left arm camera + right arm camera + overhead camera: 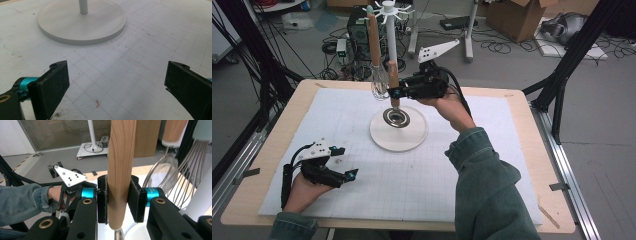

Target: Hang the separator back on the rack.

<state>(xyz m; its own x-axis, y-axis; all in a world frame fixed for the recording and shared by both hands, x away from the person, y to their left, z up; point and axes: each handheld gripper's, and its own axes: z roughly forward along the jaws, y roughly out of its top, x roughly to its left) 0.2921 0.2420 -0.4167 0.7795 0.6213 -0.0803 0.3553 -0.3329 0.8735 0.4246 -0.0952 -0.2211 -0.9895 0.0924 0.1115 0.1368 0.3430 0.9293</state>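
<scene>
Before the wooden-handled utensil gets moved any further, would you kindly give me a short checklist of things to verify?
1. Right hand-held gripper clamps the wooden handle: ok.
2. Handle upright between the jaws: ok.
3. Metal strainer head clear of the round white stand base: cannot tell.
4. Hanging wire whisk close beside the handle, collision risk: not ok.
5. Left hand-held gripper open and holding nothing: ok.
6. Free hook on the white stand top: cannot tell.

Cardboard box (517,17), computer tower (357,32) on floor; possibly helmet (562,27).
</scene>
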